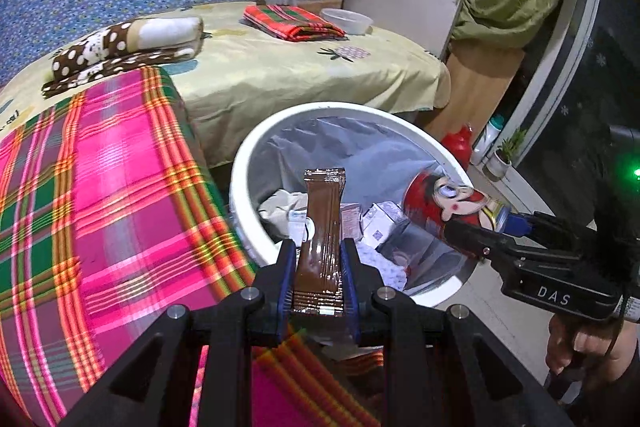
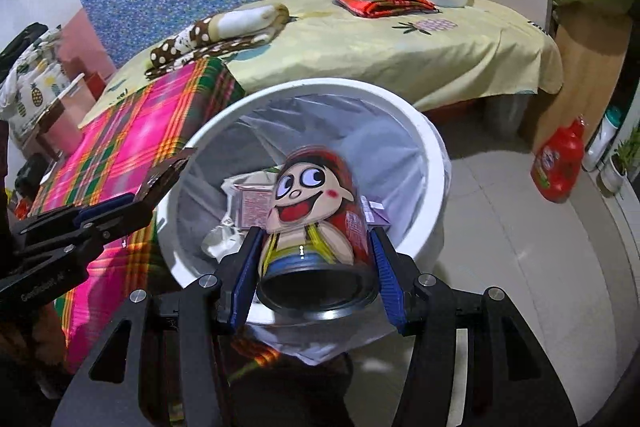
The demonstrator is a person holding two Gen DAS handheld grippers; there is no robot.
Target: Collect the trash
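A white trash bin (image 1: 240,183) with a grey liner stands on the floor beside the bed; it also shows in the right wrist view (image 2: 434,163). Paper scraps and small cartons lie inside it. My left gripper (image 1: 318,247) is shut on a brown sachet wrapper (image 1: 322,223) and holds it over the bin's near rim. My right gripper (image 2: 316,239) is shut on a red cartoon-face can (image 2: 316,203) and holds it over the bin opening. The can (image 1: 444,203) and the right gripper show at the right in the left wrist view. The left gripper with the wrapper (image 2: 164,175) shows at the left in the right wrist view.
A pink plaid blanket (image 1: 100,195) covers the bed edge left of the bin. On the yellow sheet (image 1: 280,75) lie a polka-dot bundle (image 1: 120,47), a folded red cloth (image 1: 292,21) and a white bowl (image 1: 346,21). A red bottle (image 2: 558,163) stands on the tiled floor at the right.
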